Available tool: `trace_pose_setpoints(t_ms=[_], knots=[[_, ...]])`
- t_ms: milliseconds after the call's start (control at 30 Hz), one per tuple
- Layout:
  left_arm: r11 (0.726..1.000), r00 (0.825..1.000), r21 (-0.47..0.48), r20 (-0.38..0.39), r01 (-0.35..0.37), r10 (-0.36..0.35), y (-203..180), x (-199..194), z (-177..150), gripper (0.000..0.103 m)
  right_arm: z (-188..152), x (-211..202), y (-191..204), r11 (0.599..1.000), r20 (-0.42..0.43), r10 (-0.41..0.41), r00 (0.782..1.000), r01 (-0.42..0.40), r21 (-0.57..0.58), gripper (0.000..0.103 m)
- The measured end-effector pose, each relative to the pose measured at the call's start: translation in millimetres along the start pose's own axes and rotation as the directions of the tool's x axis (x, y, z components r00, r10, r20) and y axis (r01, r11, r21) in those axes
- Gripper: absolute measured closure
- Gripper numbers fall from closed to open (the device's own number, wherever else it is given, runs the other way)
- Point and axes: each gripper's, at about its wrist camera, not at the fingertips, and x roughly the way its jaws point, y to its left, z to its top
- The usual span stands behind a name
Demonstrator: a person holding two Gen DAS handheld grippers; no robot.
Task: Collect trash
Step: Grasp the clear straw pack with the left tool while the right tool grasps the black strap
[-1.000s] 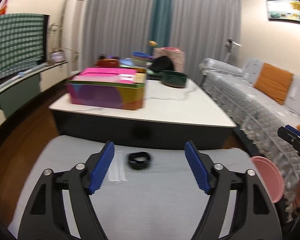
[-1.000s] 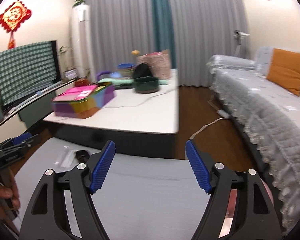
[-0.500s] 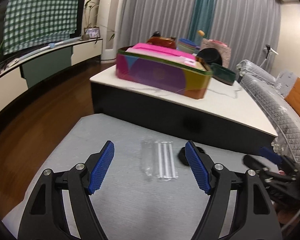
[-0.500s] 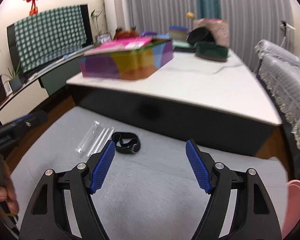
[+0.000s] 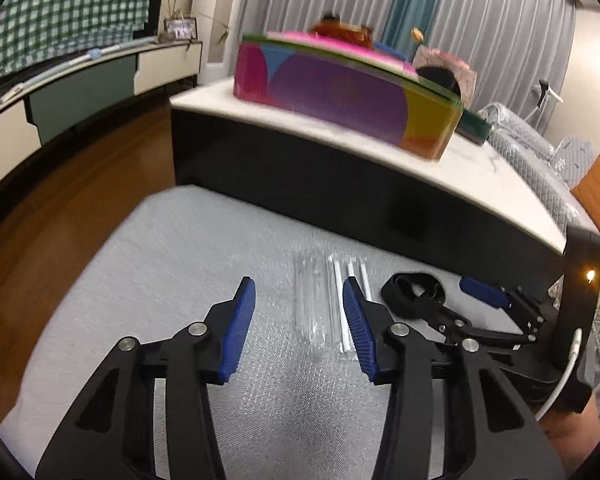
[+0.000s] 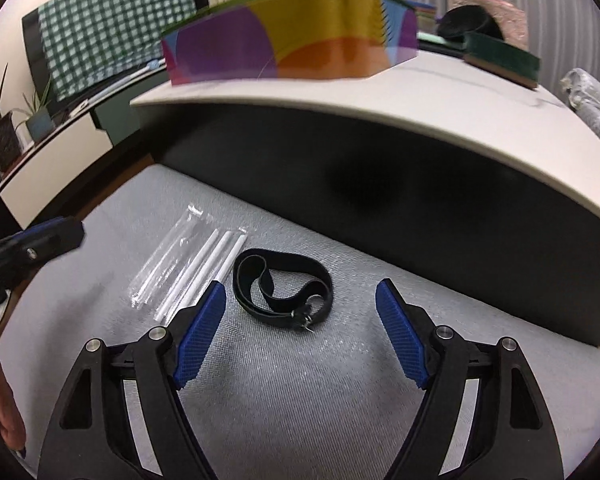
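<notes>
A clear plastic wrapper with white straws (image 5: 332, 300) lies on the grey mat (image 5: 172, 264). My left gripper (image 5: 299, 304) is open and low over it, the wrapper between its fingers. A black strap (image 6: 284, 284) lies coiled just right of the wrapper (image 6: 188, 268). My right gripper (image 6: 300, 308) is open and hovers over the strap, which sits between its fingers. The right gripper also shows in the left wrist view (image 5: 456, 300), by the strap (image 5: 414, 292).
A low table (image 6: 420, 96) with a white top and dark side stands right behind the mat. On it are a colourful box (image 6: 292, 48), a dark green bowl (image 6: 500, 60) and other items. Wood floor (image 5: 60, 184) lies left; a grey sofa (image 5: 540, 160) right.
Both grippers have dropped lower and moved forward toward the mat. The left one's fingers have narrowed and now straddle the wrapper. The right one now straddles the strap.
</notes>
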Motion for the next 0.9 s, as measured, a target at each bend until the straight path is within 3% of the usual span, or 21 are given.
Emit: trace_pose_setpoints(t_ms=[133, 200, 367, 433, 467, 600, 667, 900], knots=[[0.999, 0.998, -0.020, -0.062, 0.027, -0.028, -1, 26, -9, 0.058, -1, 16, 2, 1.000, -0.046, 0.015, 0.999, -0.016, -0.018, 0.028], [0.999, 0.996, -0.024, -0.079, 0.034, -0.036, -2, 34, -12, 0.058, -1, 20, 1, 0.999, -0.070, 0.036, 0.997, -0.037, -0.013, 0.035], [0.999, 0.989, -0.021, -0.138, 0.046, -0.048, -10, 52, -20, 0.058, 0, 21, -2, 0.998, -0.075, 0.066, 0.995, -0.068, -0.017, 0.066], [0.999, 0.988, -0.012, -0.149, 0.043, -0.045, -15, 54, -22, 0.058, 0, 19, -5, 0.997, -0.077, 0.082, 0.994, -0.083, -0.008, 0.073], [0.999, 0.988, -0.009, -0.148, 0.047, -0.048, -16, 54, -23, 0.060, -1, 19, -6, 0.997, -0.075, 0.082, 0.994, -0.082, -0.004, 0.076], [0.998, 0.985, 0.024, -0.160, 0.064, -0.059, -25, 54, -26, 0.091, -5, 10, -13, 0.997, -0.063, 0.075, 0.995, -0.074, 0.009, 0.083], [0.997, 0.985, 0.037, -0.160, 0.067, -0.060, -27, 54, -26, 0.098, -7, 5, -15, 0.998, -0.053, 0.069, 0.996, -0.068, 0.018, 0.084], [0.994, 0.990, 0.070, -0.119, 0.081, -0.072, -38, 38, -21, 0.099, -12, -25, -22, 0.999, -0.012, 0.029, 1.000, -0.028, 0.029, 0.085]])
